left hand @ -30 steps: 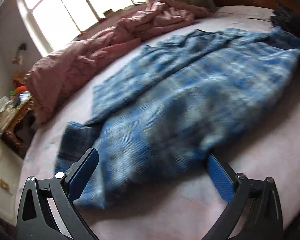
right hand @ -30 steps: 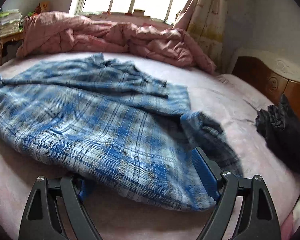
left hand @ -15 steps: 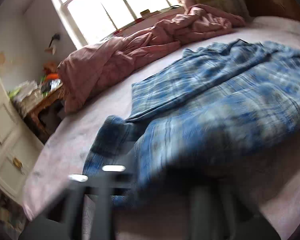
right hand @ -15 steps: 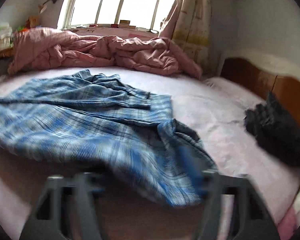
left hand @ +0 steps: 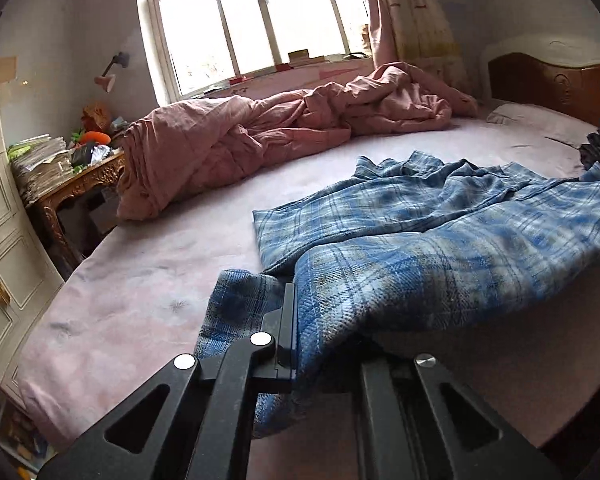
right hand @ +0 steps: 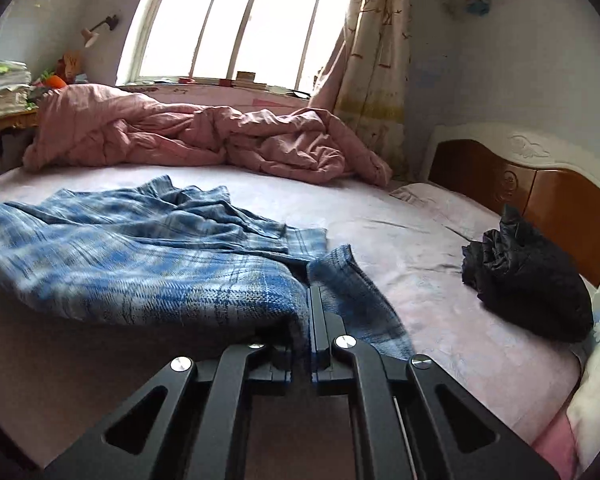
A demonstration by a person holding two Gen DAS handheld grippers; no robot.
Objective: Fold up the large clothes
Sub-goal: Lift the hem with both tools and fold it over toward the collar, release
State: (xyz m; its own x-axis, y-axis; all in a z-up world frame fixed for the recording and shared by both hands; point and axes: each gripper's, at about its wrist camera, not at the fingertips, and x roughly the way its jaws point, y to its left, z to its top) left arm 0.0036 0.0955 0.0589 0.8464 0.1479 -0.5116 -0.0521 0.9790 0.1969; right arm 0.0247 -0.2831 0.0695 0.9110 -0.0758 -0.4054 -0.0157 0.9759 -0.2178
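Observation:
A large blue plaid shirt (left hand: 440, 240) lies spread on the pink bed sheet (left hand: 148, 280). It also shows in the right wrist view (right hand: 140, 256). My left gripper (left hand: 300, 320) is shut on the shirt's near left edge, which is lifted off the bed and drapes over the fingers. My right gripper (right hand: 306, 320) is shut on the shirt's near right edge, also raised. A sleeve (right hand: 352, 292) hangs beside the right gripper.
A crumpled pink duvet (left hand: 292, 128) lies along the far side under the window. A black garment (right hand: 528, 280) sits by the wooden headboard (right hand: 540, 192). A cluttered wooden side table (left hand: 68, 176) and white cabinet (left hand: 0, 240) stand left of the bed.
Both grippers were open around the shirt's near edge a second ago. They have closed on the fabric and lifted it off the bed.

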